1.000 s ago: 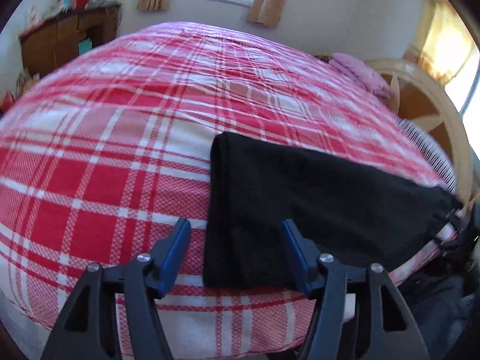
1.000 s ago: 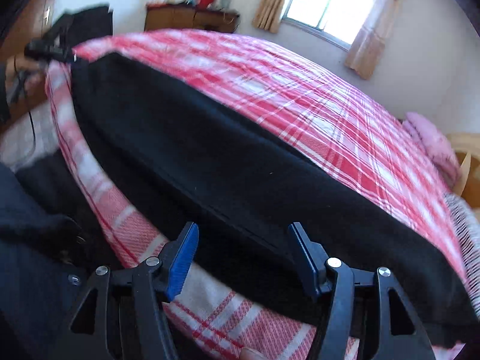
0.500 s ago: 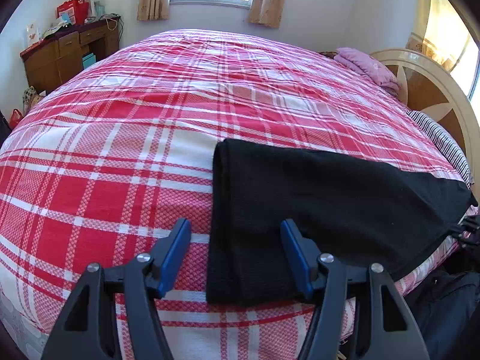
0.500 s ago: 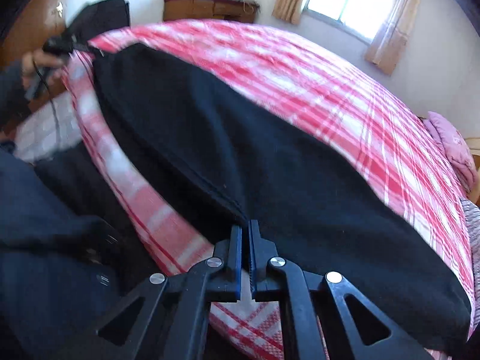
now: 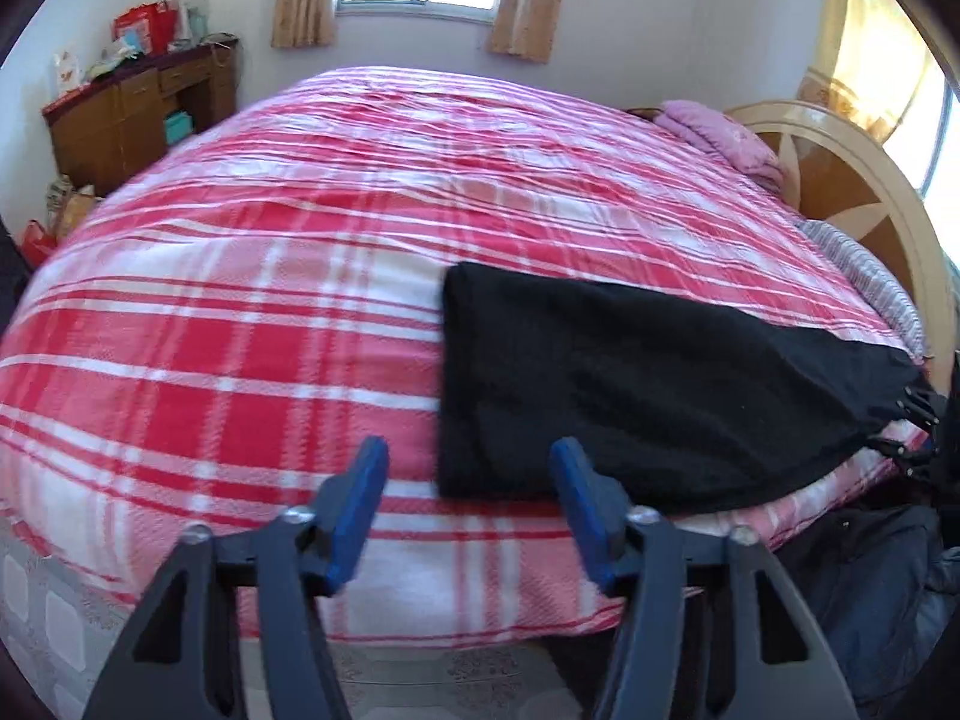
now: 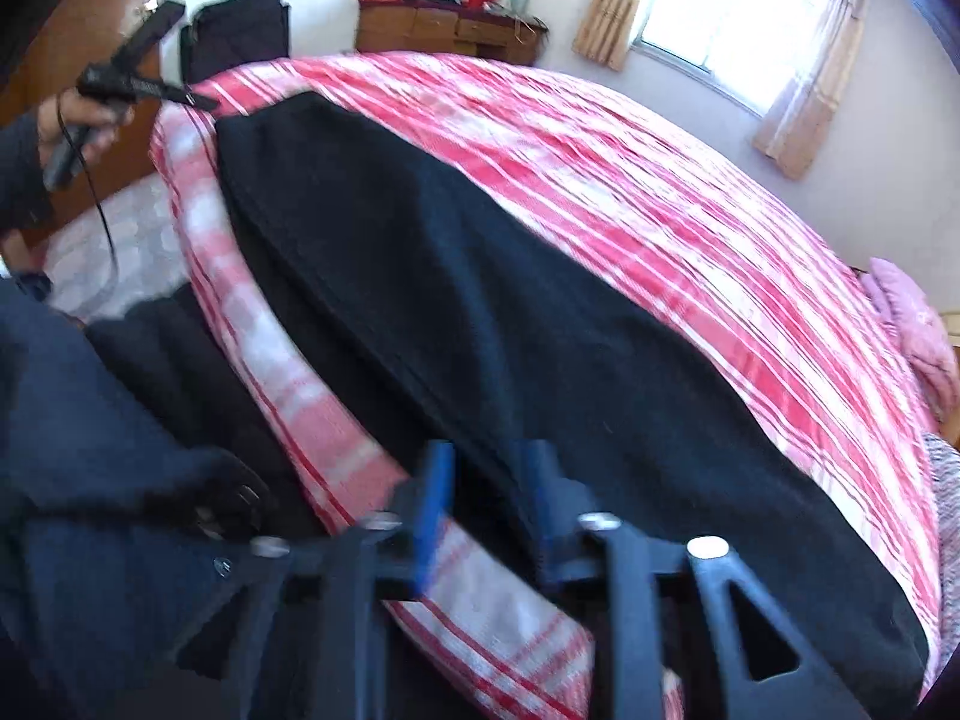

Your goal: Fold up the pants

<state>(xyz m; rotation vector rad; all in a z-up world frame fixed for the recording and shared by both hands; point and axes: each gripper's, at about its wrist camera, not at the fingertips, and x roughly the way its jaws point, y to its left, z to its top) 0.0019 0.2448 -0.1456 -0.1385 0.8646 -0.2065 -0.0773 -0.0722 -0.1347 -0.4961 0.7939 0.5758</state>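
Observation:
Black pants (image 5: 630, 384) lie folded lengthwise along the near edge of a red plaid bed (image 5: 240, 360). My left gripper (image 5: 469, 468) hovers above their near left corner. Its jaws are closing, and the blue pads do not touch the cloth. In the right wrist view the pants (image 6: 480, 312) stretch away to the upper left. My right gripper (image 6: 489, 462) sits over their near long edge, and its jaws are opening with the dark hem in the narrow gap. The right gripper's tips (image 5: 918, 426) also show at the far end of the pants.
A person's dark clothing (image 6: 90, 480) fills the lower left beside the bed, and a hand (image 6: 84, 120) holds the other gripper. A pink pillow (image 5: 720, 138) and a wooden headboard (image 5: 852, 180) are at the right. A wooden dresser (image 5: 132, 114) stands by the far wall. Patterned floor (image 5: 54, 618) lies below the bed edge.
The right gripper shut on the pants' edge half a second ago and has now parted again. The left gripper has drawn back and up, its jaws slightly narrower.

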